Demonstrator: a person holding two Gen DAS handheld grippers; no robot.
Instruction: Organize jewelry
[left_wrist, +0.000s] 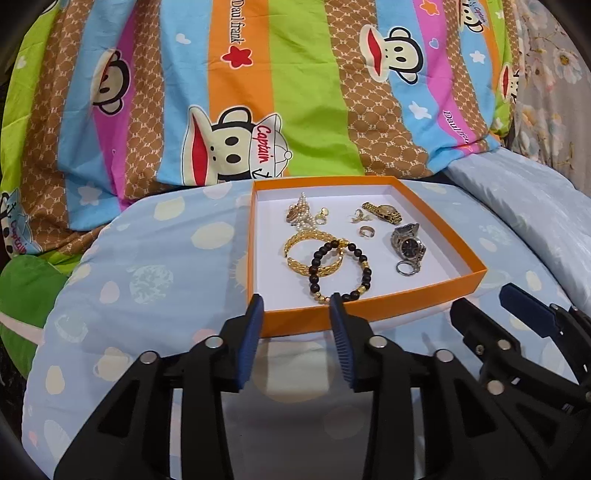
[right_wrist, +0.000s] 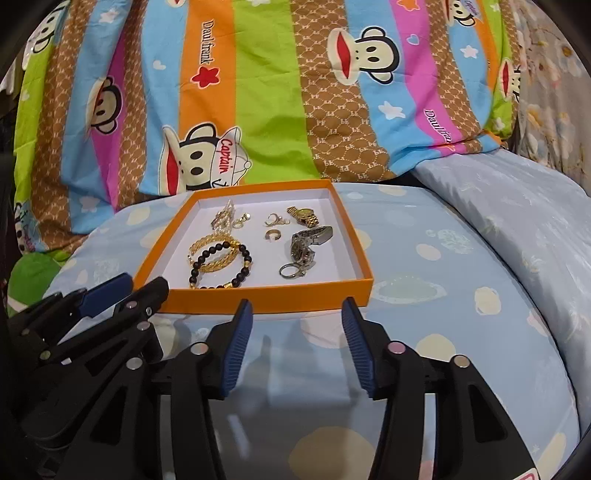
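Both grippers hover low over the blue bedsheet (left_wrist: 147, 280), just short of the orange box (left_wrist: 369, 310), and neither holds anything.

1. Left gripper (left_wrist: 297, 299): jaws parted, nothing between them. Its tips appear over the near wall of the box, in line with the beaded bracelet (left_wrist: 340, 269).
2. Right gripper (right_wrist: 297, 304): jaws parted wider, nothing between them. Its tips sit just before the near wall, right of the left gripper.

Task items: all jewelry lies inside the box. Left to right:
- pearl cluster (left_wrist: 304, 214) at the far left;
- gold bangle (left_wrist: 314, 251), with the beaded bracelet overlapping it;
- small rings (left_wrist: 364, 223) in the middle;
- gold watch (left_wrist: 382, 211) at the far right;
- silver watch (left_wrist: 408, 245), with a ring (left_wrist: 404, 266) touching its band.

Hazards:
- Overlap. A pinch on the beaded bracelet probably drags the bangle along, or catches both.
- Soft base. The box rests on bedding; a push on its wall likely tilts or slides it, and the loose rings can roll.
- Light box. A lifted piece that snags on the rim could probably raise the whole box.
- Small rings. The wide pads may fail to grip them or flick them out onto the sheet, where they are hard to find.
- Crowding. The grippers work close together, so a reach by one across the box risks striking the other.
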